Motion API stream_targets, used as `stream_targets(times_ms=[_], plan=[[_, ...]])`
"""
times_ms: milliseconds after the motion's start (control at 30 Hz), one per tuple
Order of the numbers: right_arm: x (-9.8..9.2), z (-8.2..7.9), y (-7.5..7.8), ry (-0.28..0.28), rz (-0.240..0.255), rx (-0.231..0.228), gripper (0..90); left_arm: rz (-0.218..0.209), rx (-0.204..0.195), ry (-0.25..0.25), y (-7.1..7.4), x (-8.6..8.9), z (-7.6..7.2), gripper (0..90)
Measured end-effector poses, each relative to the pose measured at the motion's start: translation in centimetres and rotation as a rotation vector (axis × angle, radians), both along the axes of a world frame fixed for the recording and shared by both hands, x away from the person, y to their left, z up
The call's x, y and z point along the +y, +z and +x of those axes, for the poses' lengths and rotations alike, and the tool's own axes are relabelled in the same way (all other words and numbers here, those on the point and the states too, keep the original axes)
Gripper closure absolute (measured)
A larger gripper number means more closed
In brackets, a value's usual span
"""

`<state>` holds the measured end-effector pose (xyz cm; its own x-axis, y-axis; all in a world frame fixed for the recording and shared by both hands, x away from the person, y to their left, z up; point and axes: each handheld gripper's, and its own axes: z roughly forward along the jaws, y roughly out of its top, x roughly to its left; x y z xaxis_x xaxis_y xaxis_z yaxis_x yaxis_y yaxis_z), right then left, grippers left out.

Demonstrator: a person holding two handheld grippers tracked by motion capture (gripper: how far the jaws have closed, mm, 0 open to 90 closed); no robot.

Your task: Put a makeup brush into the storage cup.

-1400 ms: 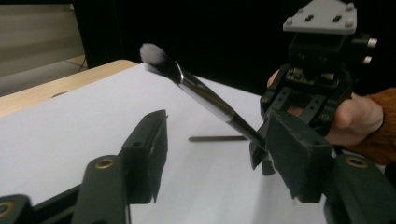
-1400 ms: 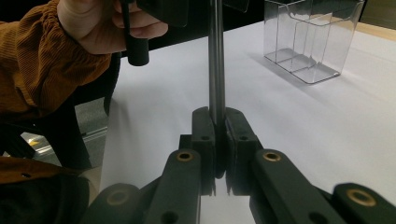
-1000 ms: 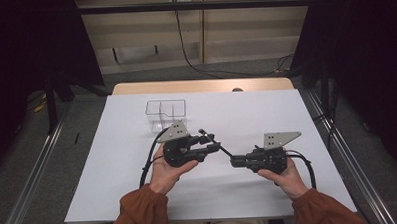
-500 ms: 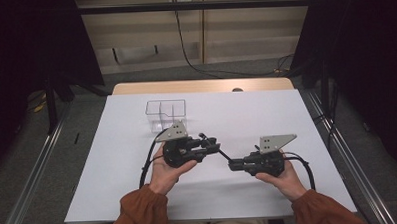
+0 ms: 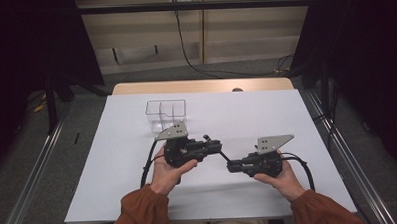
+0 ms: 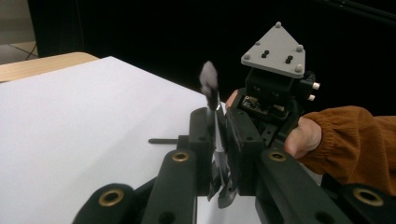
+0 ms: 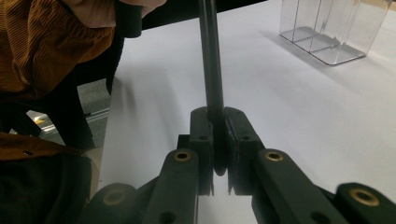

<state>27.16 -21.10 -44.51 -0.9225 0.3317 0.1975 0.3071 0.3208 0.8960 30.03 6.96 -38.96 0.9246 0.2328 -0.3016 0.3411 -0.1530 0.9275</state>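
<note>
Change: left gripper (image 5: 218, 145) jaws just closed onto thin black brush-tipped stick (image 5: 223, 153)
Right gripper (image 5: 230, 166): clamped on stick, pointing ten o'clock
Hands: palms cupping grippers

Both grippers are black. The left gripper (image 5: 219, 148) and the right gripper (image 5: 229, 165) each have a grey three-cornered plate on top with small screws, gold rings on the jaw arms, and a black cable. The sleeves (image 5: 141, 211) are rust-orange and ribbed.
</note>
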Motion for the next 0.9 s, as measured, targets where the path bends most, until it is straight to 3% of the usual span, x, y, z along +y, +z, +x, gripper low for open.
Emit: stream_targets(times_ms=[233,467,900], plan=[[-0.15,-0.03,0.11,-0.038,0.018,-0.018,77.8,0.007,-0.008,0.000,0.10,0.16,-0.14,83.6],[-0.02,-0.11,0.01,-0.031,0.015,-0.012,70.5,0.016,-0.022,-0.006,0.22,-0.10,-0.46,84.1],[-0.20,-0.11,0.25,-0.085,0.027,-0.015,38.4,0.027,-0.029,0.015,0.23,0.03,-0.37,84.1]])
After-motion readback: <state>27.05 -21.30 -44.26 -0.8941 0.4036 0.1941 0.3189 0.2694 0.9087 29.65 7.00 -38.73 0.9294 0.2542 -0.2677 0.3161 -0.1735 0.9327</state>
